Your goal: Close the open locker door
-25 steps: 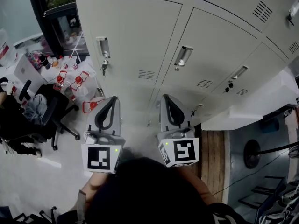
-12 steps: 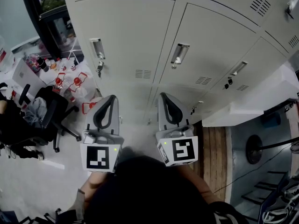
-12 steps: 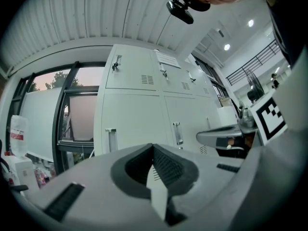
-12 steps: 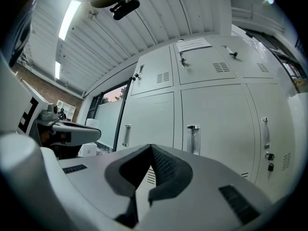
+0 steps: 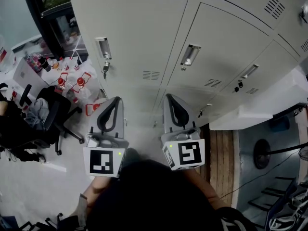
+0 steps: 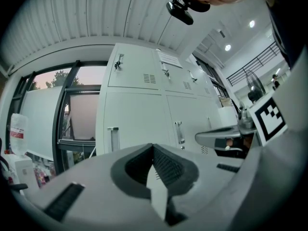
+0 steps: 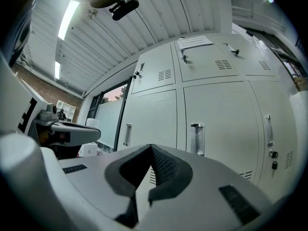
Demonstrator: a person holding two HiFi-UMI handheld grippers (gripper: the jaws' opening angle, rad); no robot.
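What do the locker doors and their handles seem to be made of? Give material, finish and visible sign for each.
Locker doors: probably painted sheet metal, pale grey and matte; the punched vent slots suggest thin steel.
Handles: likely polished or chromed metal; they glint brighter than the doors.

No text can be read. A paper notice (image 7: pixel 195 42) on an upper locker door (image 7: pixel 202 70), high above the right gripper (image 7: pixel 150 147) fingers (image 7: pixel 166 170), is too small.

Left gripper (image 5: pixel 111 102), right gripper (image 5: pixel 172 99) — grey, blk pads (image 6: pixel 166 168), b/w marker cubes (image 5: pixel 102 161).
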